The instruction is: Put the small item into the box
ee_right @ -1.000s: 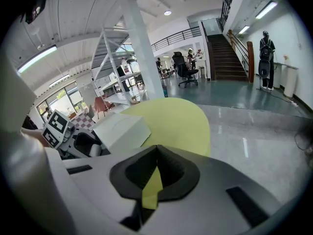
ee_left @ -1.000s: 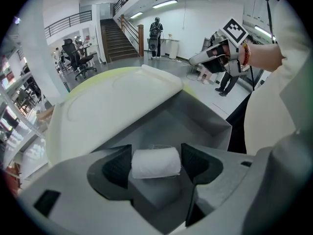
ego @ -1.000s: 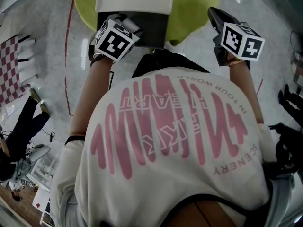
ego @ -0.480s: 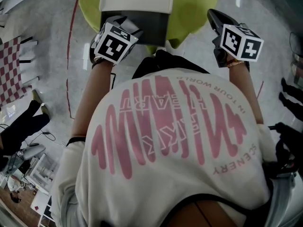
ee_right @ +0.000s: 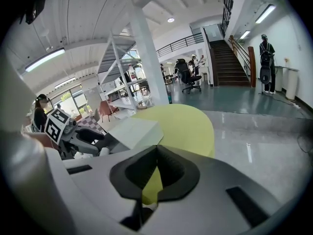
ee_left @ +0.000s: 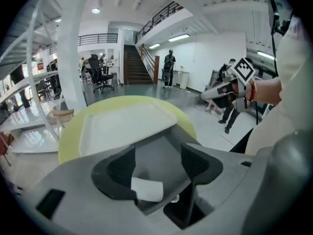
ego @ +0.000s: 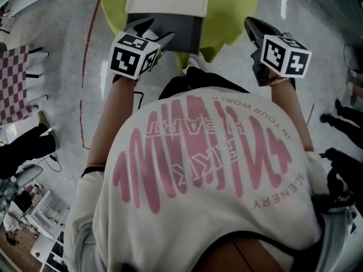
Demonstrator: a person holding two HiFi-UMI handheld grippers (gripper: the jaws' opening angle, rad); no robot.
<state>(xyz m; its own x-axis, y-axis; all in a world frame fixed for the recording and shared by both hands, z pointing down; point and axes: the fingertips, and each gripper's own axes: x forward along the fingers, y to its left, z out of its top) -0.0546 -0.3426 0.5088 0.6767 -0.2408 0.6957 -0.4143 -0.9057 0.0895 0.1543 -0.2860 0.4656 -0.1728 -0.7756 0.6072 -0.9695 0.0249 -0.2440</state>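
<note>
Left gripper view: left hand-held gripper [ee_left: 158,147] gapes over matte grey box [ee_left: 161,172]; right hand-held gripper [ee_right: 156,151] pinched together.

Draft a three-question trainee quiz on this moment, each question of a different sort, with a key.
1. True or false: the right tongs are shut.
2. The grey box with a white lid stands on: A) the floor, B) a round yellow-green table, C) a shelf.
3. Fill in: the left tongs are ___, and a small white item shows between them.
Key: 1 true; 2 B; 3 open.
</note>
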